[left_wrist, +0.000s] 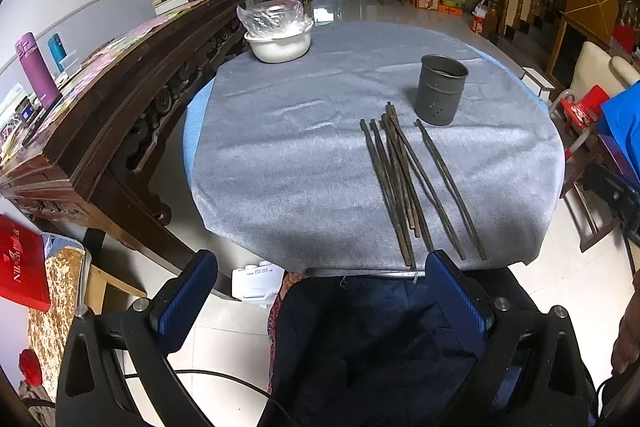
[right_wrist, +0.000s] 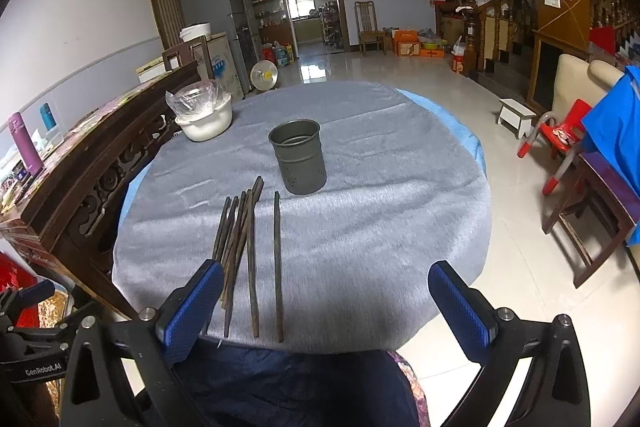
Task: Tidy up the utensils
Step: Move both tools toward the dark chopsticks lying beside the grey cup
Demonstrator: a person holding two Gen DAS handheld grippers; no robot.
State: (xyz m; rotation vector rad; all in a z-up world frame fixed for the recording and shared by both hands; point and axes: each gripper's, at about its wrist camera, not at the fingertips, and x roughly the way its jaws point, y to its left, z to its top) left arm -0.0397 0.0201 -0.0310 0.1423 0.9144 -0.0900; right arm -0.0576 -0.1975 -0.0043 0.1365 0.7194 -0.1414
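Observation:
Several dark wooden chopsticks (left_wrist: 404,183) (right_wrist: 250,251) lie side by side on the round table's grey cloth (left_wrist: 288,155) (right_wrist: 380,219), near its front edge. Just beyond them stands an upright grey metal holder cup (left_wrist: 440,89) (right_wrist: 299,157), and nothing shows inside it. My left gripper (left_wrist: 324,275) hangs open short of the table's near edge, left of the chopstick ends. My right gripper (right_wrist: 326,287) is open over the front edge, with its left finger (right_wrist: 196,303) in front of the leftmost chopsticks. Neither gripper holds anything.
A white bowl (left_wrist: 280,43) (right_wrist: 206,121) with a clear plastic bag in it sits at the table's far left. A dark carved wooden sideboard (left_wrist: 120,99) (right_wrist: 92,163) runs along the left. A red chair (right_wrist: 560,135) and wooden furniture stand at the right. Dark blue fabric (left_wrist: 360,347) lies below the grippers.

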